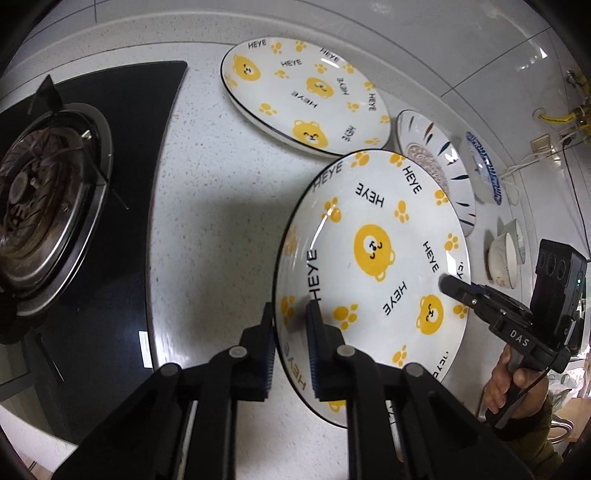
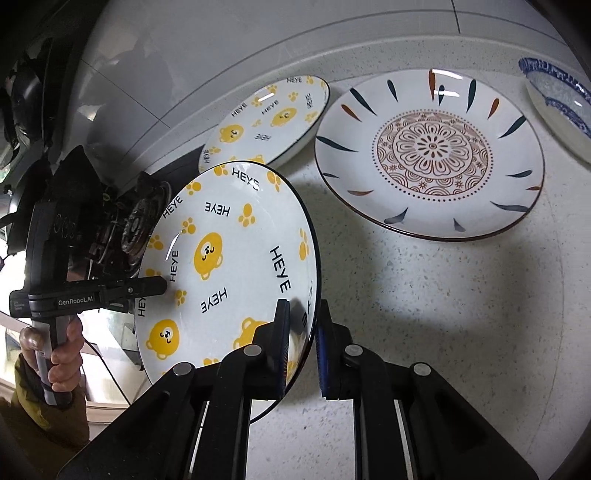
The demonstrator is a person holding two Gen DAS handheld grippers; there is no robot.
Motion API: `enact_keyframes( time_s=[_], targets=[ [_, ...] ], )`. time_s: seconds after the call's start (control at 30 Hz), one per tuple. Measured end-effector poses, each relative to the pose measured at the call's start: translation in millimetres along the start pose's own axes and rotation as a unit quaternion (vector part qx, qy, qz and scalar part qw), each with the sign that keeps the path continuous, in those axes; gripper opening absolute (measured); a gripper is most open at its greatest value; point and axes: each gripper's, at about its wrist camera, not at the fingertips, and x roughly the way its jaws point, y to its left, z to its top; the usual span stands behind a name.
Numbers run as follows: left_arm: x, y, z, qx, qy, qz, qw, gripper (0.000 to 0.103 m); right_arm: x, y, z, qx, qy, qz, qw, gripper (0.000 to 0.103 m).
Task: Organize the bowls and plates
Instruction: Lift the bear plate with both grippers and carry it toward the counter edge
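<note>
Bright overhead light throws soft shadows across the countertop (image 2: 424, 295); fisheye edges bend and darken.

Black glass gas hob (image 1: 110, 221) with steel burner (image 1: 33, 206), on speckled white countertop (image 1: 207, 177); tiled wall (image 2: 258, 33) behind.

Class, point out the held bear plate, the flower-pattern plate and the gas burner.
held bear plate (image 1: 373, 254): left wrist view, centre bear.
flower-pattern plate (image 2: 432, 147): right wrist view, central flower.
gas burner (image 1: 33, 192): left wrist view, burner head.

bear plate (image 1: 373, 258) white, yellow bears, black rim; mandala plate (image 2: 430, 155) brown floral, teal-orange dashes.
</note>
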Motion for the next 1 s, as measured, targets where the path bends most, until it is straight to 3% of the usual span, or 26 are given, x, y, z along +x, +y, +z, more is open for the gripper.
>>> enact_keyframes(
  time_s=[0.27, 0.47, 0.73, 1.0],
  targets=[
    [-49.5, -8.0, -45.6, -0.007, -0.029, 0.000, 0.9996, 0.014, -36.7, 38.8, -25.0, -0.033, -0.013, 0.010, 0.999, 0.012],
    [-63.2, 0.6, -84.7, -0.009, -0.017, -0.006, 0.9998, 0.014, -39.7, 60.9, -56.9, -0.035, -0.001, 0.010, 0.999, 0.012],
    [-27.3, 18.6, -124.6, -0.007, 0.036, -0.012, 0.9993, 0.014, -5.2, 52.2, -100.5, 0.000, 0.040, -0.005, 0.999, 0.012],
    [6.5, 27.4, -133.2, 0.006, 0.059, -0.016, 0.9981, 0.014, 17.7, 39.9, -117.0, 0.021, 0.051, -0.026, 0.998, 0.012]
  ],
)
